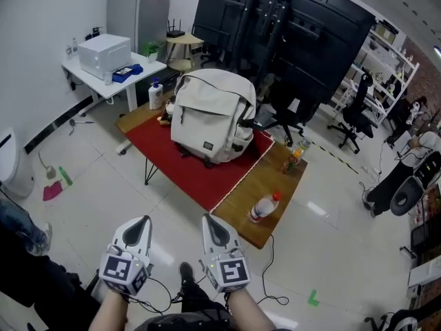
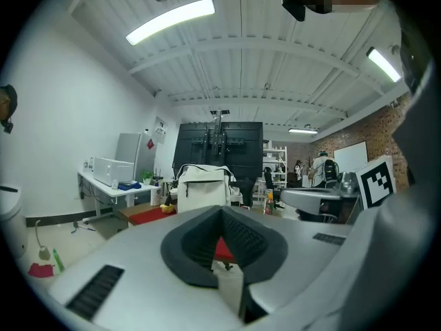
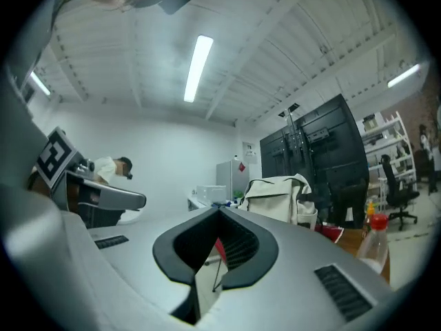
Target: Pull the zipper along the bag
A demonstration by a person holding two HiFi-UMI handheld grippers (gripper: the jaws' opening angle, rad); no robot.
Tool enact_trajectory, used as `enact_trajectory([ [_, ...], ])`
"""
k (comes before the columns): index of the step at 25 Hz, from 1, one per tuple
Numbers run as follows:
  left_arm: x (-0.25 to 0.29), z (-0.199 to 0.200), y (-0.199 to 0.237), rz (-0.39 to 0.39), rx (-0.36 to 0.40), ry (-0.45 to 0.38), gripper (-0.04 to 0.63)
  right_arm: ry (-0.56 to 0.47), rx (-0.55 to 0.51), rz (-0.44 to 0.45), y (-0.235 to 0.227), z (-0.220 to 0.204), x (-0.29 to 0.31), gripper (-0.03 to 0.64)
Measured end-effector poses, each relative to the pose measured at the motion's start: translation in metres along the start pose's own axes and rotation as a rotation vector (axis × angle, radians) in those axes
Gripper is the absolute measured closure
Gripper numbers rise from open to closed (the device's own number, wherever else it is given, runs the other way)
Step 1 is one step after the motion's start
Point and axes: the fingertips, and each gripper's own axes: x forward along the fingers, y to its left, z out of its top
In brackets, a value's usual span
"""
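The bag [image 1: 210,119], a pale backpack, stands upright on a red mat [image 1: 196,174] towards the far end of a low table [image 1: 241,216], well away from the person. Its top looks closed over, but the zipper and its pull are too small to make out, so I cannot tell how far any zip is drawn. I judge the task not yet begun, with the whole approach, the grasp on the pull and the draw along the bag left to do. What the bag holds is hidden. On the bare wood beside the mat a bottle [image 1: 264,207] with a red cap lies on its side, and its fill is unclear. The left hand-held gripper [image 1: 143,221] and right hand-held gripper [image 1: 209,219] hang side by side close to the person's body, each with its jaws together and nothing between them.
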Motion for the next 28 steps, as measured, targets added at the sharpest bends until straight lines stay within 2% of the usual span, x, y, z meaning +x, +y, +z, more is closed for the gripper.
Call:
enact_trajectory([
  [9,0.121,0.020,0.031,-0.004,0.005,0.033,0.566,0.003,0.008,-0.009,-0.077,0.000,0.094,0.612],
  [14,0.171,0.031,0.050,-0.009,-0.030,0.014,0.566,0.035,-0.032,0.032,-0.099,-0.004,0.144,0.612],
  [17,0.199,0.031,0.066,0.014,-0.032,0.021,0.566,0.039,-0.009,0.052,-0.115,-0.010,0.179,0.612],
  [23,0.234,0.036,0.094,0.063,-0.032,0.026,0.566,0.017,0.014,0.105,-0.129,-0.012,0.233,0.612],
  [28,0.246,0.037,0.108,0.090,-0.021,0.034,0.566,0.042,0.018,0.158,-0.123,-0.013,0.249,0.612],
])
